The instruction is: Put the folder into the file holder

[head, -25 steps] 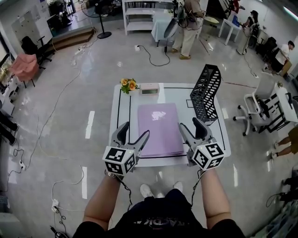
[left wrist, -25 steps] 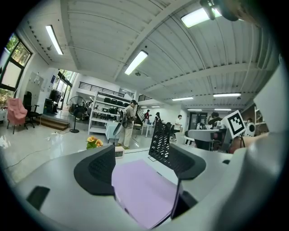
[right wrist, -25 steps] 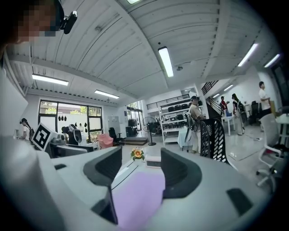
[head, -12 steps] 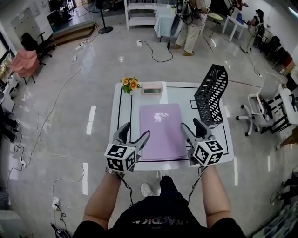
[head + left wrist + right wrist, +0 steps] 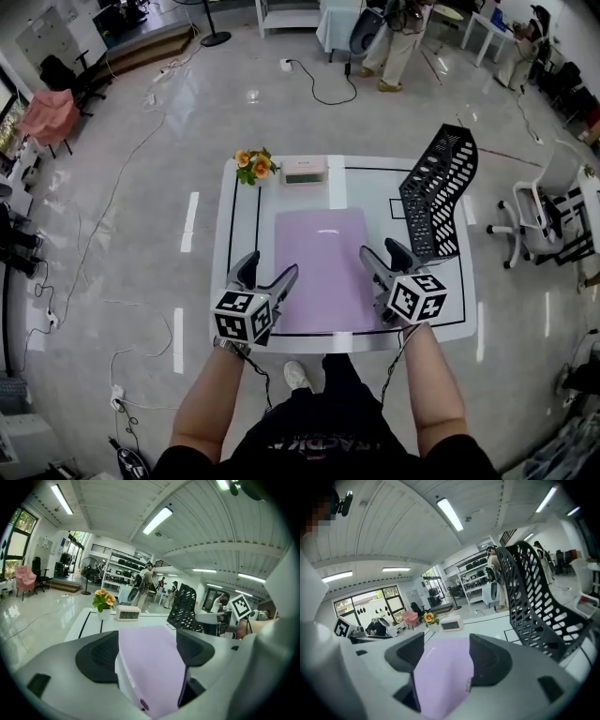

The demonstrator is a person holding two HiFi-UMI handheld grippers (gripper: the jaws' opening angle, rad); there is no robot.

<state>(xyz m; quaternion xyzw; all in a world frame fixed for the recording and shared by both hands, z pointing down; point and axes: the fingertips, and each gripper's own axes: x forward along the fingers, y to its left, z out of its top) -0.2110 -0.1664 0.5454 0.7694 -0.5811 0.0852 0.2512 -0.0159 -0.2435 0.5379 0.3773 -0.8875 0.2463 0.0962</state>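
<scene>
Folder [image 5: 328,267], purple, lies flat mid-table [image 5: 375,187], its far edge short of a clock [image 5: 304,170] and flowers [image 5: 251,164]. A strip of bare table separates its right edge from the upright black file holder [image 5: 436,192]. The left gripper [image 5: 270,265], jaws apart, is at the near left edge; the right gripper [image 5: 381,250], at the near right edge, has just been opening its jaws, and the folder shows unpressed in both gaps.

Orange flowers [image 5: 254,165] stand beside a small clock [image 5: 305,169] on the white table [image 5: 361,192].
</scene>
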